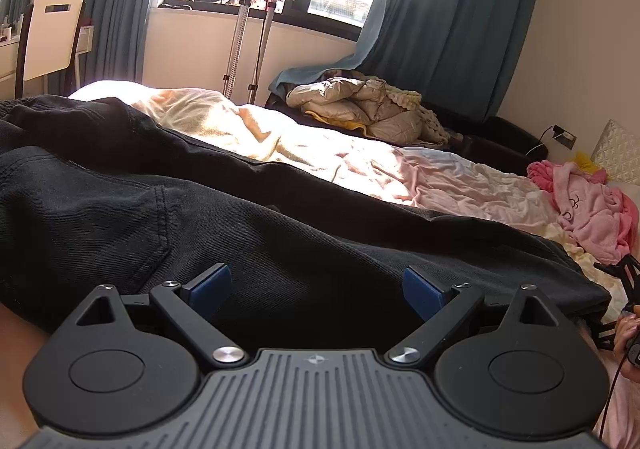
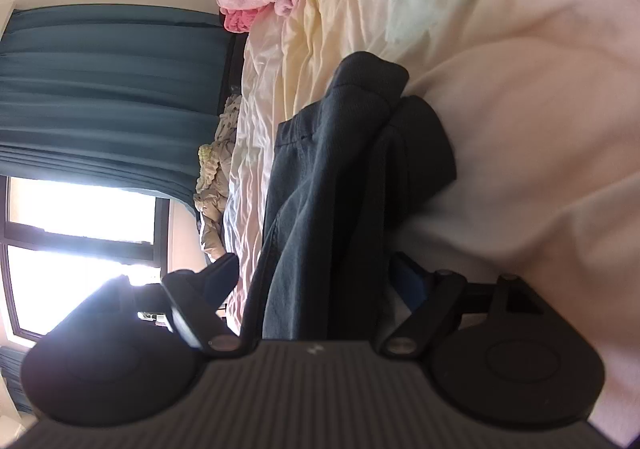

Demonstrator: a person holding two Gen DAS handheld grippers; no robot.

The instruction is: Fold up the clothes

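Observation:
A pair of black trousers (image 1: 248, 225) lies stretched across the bed, legs running to the right. My left gripper (image 1: 316, 289) is open, low over the trousers' near edge, with the cloth between its blue pads (image 1: 210, 287). In the right wrist view, turned sideways, the trouser leg ends (image 2: 360, 137) lie on the sheet. My right gripper (image 2: 316, 281) is open, its jaws wide on either side of the dark cloth. The right gripper also shows at the right edge of the left wrist view (image 1: 618, 289).
The bed has a crumpled cream and pink sheet (image 1: 360, 157). A pink fleece garment (image 1: 592, 209) lies at the right. A beige quilted jacket (image 1: 360, 105) sits beyond the bed below the window. A chair (image 1: 52, 37) stands at the far left.

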